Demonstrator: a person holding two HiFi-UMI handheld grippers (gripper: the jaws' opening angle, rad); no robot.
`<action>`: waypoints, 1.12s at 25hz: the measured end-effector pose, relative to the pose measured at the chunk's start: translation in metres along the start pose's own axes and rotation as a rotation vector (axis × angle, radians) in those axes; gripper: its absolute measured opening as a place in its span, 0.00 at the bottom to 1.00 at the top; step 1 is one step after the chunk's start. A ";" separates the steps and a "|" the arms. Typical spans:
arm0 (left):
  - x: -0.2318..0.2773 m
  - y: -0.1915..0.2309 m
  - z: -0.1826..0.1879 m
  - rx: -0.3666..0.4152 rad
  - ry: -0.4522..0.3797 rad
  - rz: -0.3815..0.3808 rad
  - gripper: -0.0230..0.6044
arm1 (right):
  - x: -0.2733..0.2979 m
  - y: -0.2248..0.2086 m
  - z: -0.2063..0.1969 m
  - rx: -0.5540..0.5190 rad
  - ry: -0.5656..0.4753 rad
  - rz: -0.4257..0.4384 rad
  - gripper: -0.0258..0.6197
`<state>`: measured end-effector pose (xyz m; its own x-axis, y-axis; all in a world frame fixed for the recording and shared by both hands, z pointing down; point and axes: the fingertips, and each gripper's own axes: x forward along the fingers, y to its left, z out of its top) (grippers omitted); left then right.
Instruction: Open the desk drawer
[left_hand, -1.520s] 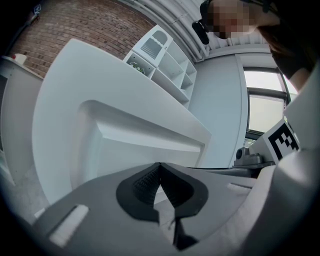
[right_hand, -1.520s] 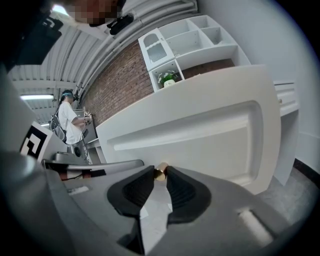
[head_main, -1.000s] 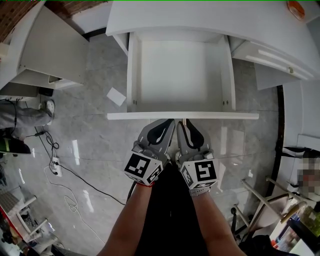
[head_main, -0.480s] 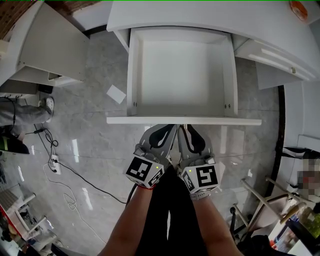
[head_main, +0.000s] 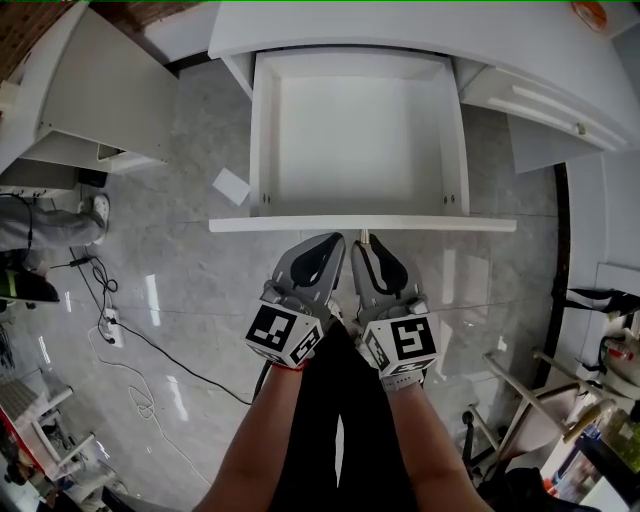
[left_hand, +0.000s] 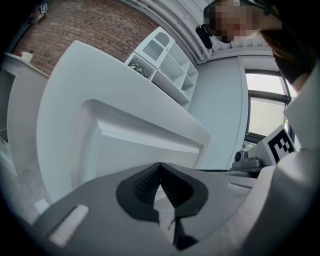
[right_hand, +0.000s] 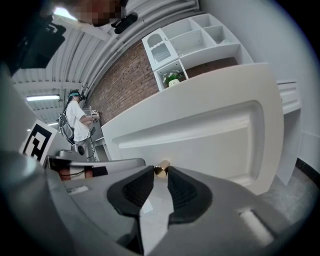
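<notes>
No legible text or labels

We saw a shiny grey floor (head_main: 190, 270). A white paper (head_main: 231, 186) and a black cable (head_main: 185, 368) lay on it.

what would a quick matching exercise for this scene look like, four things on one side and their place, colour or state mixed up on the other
Things:
1. drawer
2. knob
3. left gripper
4. paper sheet

Place, colour or state:
a. lying on the floor, left of the drawer
b. pulled out, nothing inside
c. brass-coloured
d. jaws together, nothing held

Pairs: 1-b, 2-c, 3-d, 4-a
</notes>
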<state>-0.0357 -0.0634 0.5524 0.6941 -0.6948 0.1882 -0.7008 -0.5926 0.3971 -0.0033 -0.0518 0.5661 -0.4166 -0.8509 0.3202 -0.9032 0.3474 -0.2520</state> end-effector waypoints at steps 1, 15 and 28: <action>-0.002 0.000 0.001 0.002 -0.001 0.004 0.04 | -0.004 0.000 0.000 -0.006 0.000 0.010 0.17; -0.032 -0.023 0.036 0.031 -0.061 0.061 0.04 | -0.063 0.006 0.053 -0.070 -0.105 0.056 0.04; -0.080 -0.063 0.106 0.055 -0.124 0.096 0.04 | -0.134 0.016 0.135 -0.135 -0.145 0.105 0.04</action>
<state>-0.0642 -0.0140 0.4172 0.6006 -0.7920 0.1095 -0.7730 -0.5402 0.3325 0.0524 0.0145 0.3962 -0.4985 -0.8517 0.1618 -0.8655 0.4781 -0.1495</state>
